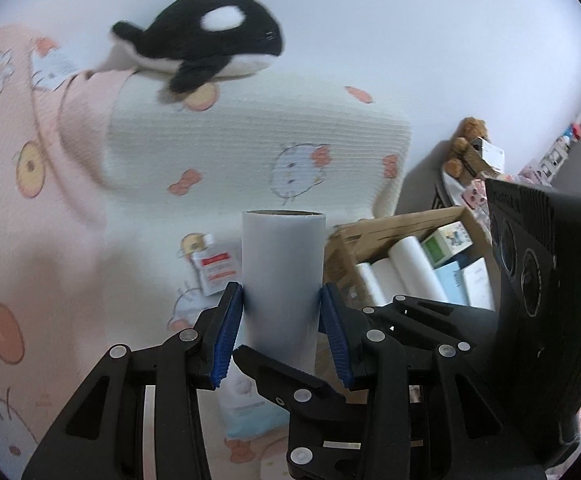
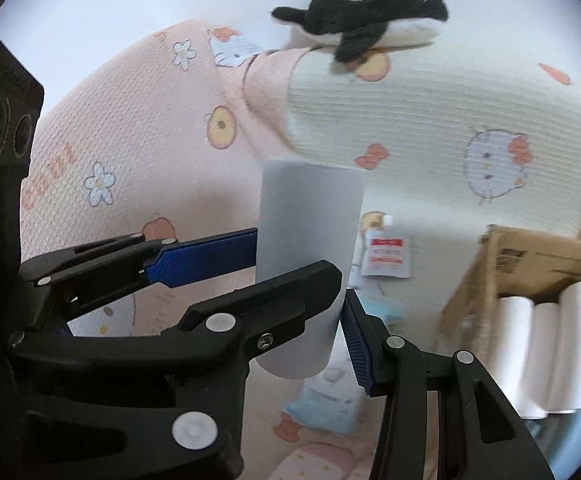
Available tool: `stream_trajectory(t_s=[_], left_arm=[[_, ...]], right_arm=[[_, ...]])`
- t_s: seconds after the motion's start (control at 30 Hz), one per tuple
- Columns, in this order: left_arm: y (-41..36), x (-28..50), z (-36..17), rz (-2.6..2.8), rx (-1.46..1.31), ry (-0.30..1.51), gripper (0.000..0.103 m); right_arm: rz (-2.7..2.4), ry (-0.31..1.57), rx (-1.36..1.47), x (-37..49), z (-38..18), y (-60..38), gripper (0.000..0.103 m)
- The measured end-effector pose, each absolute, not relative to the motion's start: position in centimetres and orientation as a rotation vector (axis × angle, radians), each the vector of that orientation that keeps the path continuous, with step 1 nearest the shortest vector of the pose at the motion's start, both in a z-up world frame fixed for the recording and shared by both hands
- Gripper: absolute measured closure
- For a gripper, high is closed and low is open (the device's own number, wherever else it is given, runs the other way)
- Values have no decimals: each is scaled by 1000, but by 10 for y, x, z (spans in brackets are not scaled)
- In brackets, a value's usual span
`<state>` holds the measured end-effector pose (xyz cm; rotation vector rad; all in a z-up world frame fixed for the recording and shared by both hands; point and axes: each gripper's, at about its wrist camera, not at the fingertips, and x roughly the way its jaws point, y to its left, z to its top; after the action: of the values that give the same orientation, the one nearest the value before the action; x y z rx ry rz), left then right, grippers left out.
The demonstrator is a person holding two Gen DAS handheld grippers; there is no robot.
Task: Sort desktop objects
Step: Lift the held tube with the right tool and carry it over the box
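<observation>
Blue fingers [image 1: 226, 332] (both pairs) around roll [image 1: 283, 264]

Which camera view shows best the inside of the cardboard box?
The left wrist view. There the cardboard box opens toward the camera, showing white rolls and small cartons inside. In the right wrist view the box sits at the edge, blurred, and only its wall and rolls show.

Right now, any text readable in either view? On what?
None readable.
Red-and-white pouch: print blurred.
Cardboard box: dark printed mark, blurred.
Pink sheet: red letters, distorted, illegible.
Blue-and-white pack: too blurred.
Small boxes in the box: too small.
</observation>
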<state>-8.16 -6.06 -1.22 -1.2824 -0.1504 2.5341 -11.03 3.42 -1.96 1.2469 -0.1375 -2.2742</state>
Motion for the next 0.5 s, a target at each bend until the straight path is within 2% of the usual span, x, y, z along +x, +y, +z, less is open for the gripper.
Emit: stream_trajectory(t_s=[0.23, 0.5], left_arm=[[-35, -92, -4, 2511, -1247, -159, 59], [11, -104, 5, 2438, -1270, -40, 59]], right_arm=[[-2324, -61, 1238, -112, -12, 60, 59], [-2339, -137, 1230, -104, -17, 106, 58]])
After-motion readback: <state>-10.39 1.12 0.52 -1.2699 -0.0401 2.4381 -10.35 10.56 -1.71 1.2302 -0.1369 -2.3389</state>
